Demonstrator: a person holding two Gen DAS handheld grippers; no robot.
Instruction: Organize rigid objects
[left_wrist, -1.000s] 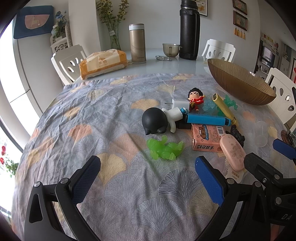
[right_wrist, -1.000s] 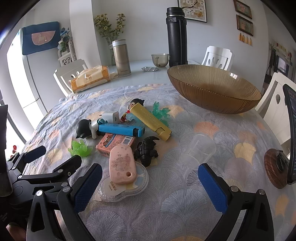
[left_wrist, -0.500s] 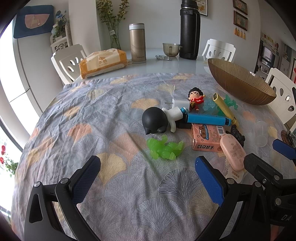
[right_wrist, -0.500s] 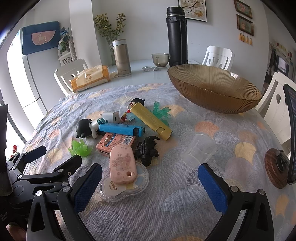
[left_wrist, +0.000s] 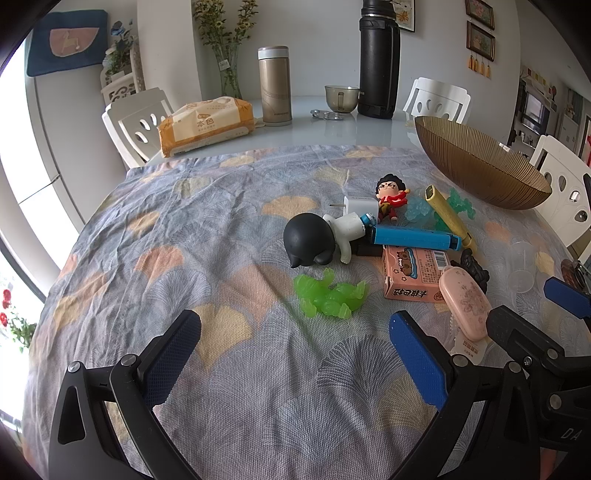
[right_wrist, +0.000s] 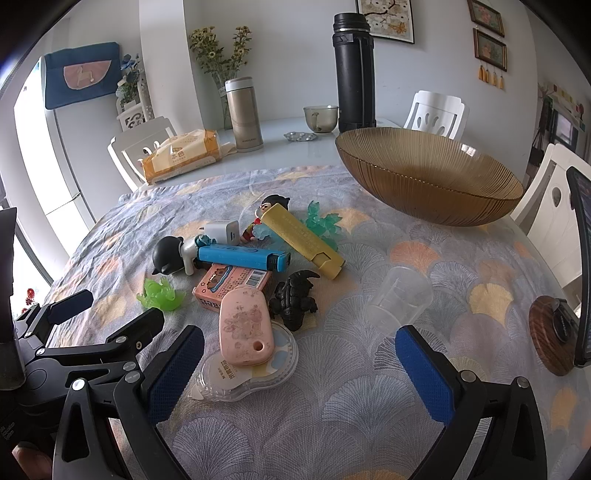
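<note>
A pile of small rigid objects lies on the patterned tablecloth: a black-headed figurine (left_wrist: 308, 240) (right_wrist: 170, 254), a green translucent toy (left_wrist: 328, 295) (right_wrist: 160, 295), a blue bar (left_wrist: 415, 238) (right_wrist: 242, 256), a yellow bar (right_wrist: 304, 240), a pink box (left_wrist: 413, 273) (right_wrist: 232, 282), a pink oval case (right_wrist: 243, 326), a black dinosaur (right_wrist: 295, 301), a clear cup (right_wrist: 400, 301). A brown ribbed bowl (right_wrist: 428, 177) (left_wrist: 480, 166) stands behind. My left gripper (left_wrist: 295, 354) is open, just short of the green toy. My right gripper (right_wrist: 299, 369) is open, near the pink case.
On the bare table behind stand a black thermos (right_wrist: 354, 70), a gold thermos (right_wrist: 243, 114), a tissue pack (right_wrist: 181, 155), a glass cup (right_wrist: 320, 117) and a vase. A wooden coaster (right_wrist: 552, 336) and a phone lie at the right. White chairs surround the table.
</note>
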